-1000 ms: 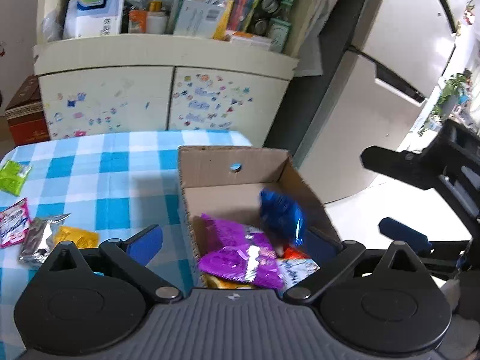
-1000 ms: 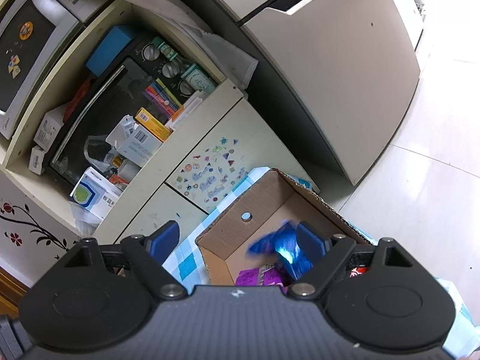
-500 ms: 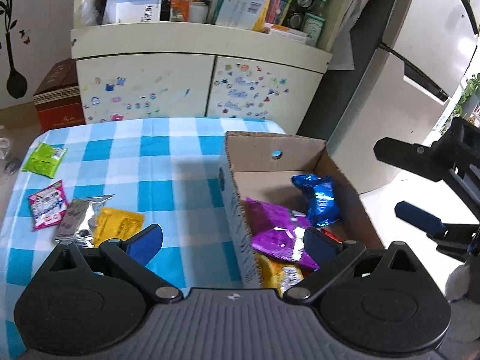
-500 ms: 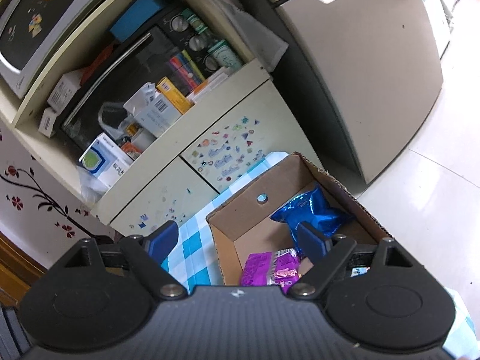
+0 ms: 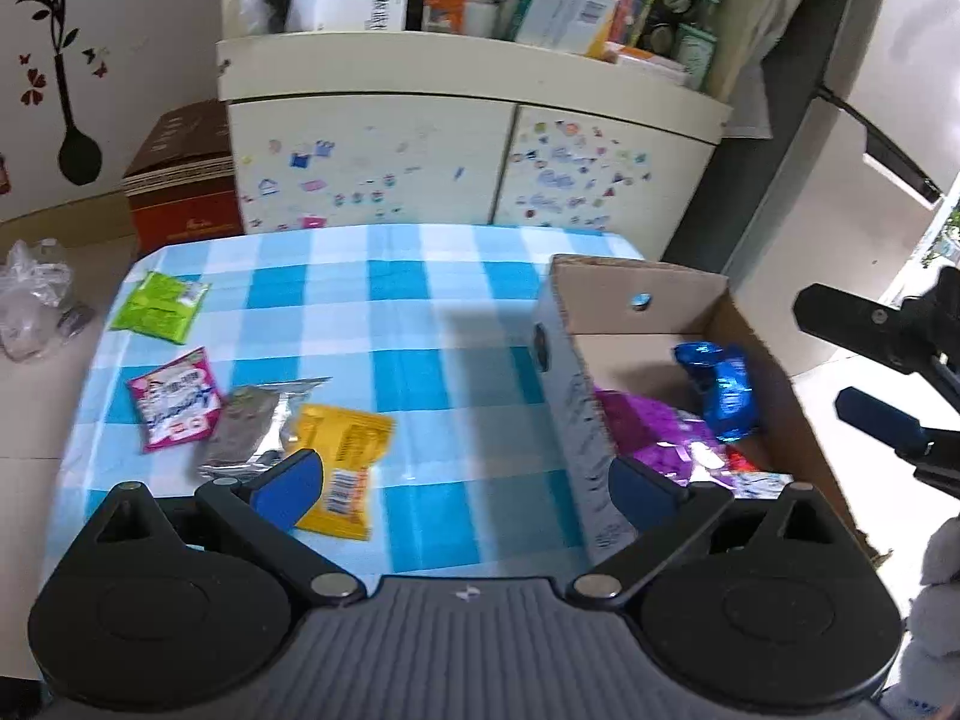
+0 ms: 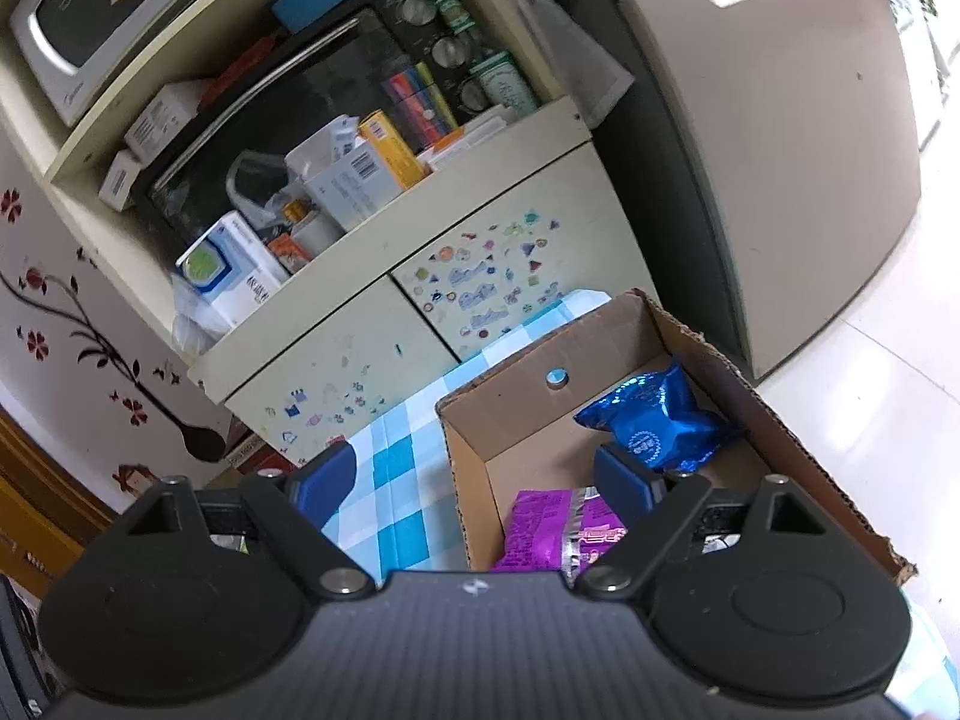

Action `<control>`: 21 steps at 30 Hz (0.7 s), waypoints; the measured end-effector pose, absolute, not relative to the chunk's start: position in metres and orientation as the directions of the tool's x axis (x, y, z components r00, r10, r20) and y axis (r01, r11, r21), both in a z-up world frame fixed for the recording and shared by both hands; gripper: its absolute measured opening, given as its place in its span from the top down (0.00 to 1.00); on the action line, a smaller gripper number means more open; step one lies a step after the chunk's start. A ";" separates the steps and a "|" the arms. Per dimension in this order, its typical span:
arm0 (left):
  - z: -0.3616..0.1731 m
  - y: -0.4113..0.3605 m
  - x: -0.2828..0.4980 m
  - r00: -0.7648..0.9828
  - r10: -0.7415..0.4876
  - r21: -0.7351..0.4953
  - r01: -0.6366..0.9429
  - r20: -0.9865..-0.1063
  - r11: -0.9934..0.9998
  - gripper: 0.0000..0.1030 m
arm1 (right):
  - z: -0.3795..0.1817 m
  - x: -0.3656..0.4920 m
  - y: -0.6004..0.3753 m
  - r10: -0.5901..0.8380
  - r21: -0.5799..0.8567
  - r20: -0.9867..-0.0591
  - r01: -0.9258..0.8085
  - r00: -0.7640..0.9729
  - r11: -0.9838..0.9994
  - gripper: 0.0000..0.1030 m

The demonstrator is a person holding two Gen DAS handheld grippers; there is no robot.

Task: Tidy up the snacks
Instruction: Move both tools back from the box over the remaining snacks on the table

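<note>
Snack packets lie left of my wide, empty left gripper: green packet, pink packet, silver packet, yellow packet on the blue checked tablecloth. Rightwards, the brown cardboard box holds the shiny blue packet; my right gripper, jaws just widened, is empty.

Cream sticker-covered cabinet; beige fridge; flower-decal wall; pale tiled floor.

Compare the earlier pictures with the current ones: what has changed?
The shiny blue foil snack packet, mid-air and blurred a second ago, now lies in the brown cardboard box. The right claw has just been opening, nothing between its jaws. Purple packet unchanged.
</note>
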State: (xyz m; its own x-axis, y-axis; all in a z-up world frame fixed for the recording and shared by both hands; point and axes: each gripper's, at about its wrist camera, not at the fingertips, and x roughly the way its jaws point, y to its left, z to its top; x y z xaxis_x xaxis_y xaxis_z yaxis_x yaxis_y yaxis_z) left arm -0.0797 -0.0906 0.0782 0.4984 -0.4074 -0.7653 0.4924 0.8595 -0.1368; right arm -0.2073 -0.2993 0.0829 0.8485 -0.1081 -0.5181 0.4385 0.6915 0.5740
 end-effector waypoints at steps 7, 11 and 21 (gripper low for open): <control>0.071 -0.065 -0.060 0.498 -0.337 -0.093 0.450 -0.799 0.888 0.00 | 0.081 -0.196 -0.285 -0.083 0.534 -0.532 0.411 0.842 0.739 0.14; 0.069 -0.046 -0.047 0.492 -0.315 -0.094 0.422 -0.812 0.902 0.00 | 0.082 -0.192 -0.277 -0.073 0.511 -0.535 0.391 0.842 0.766 0.14; 0.080 0.008 -0.006 0.522 -0.292 -0.115 0.345 -0.802 0.931 0.00 | 0.082 -0.178 -0.248 -0.011 0.453 -0.537 0.299 0.844 0.840 0.14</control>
State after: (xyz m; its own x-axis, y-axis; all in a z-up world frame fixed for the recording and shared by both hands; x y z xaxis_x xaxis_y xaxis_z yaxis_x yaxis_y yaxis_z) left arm -0.0062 0.0079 0.0798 0.5216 -0.2922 -0.8016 0.3452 0.9315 -0.1149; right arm -0.1782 -0.2480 0.0817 0.8437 -0.0109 -0.5367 0.2991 0.8397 0.4532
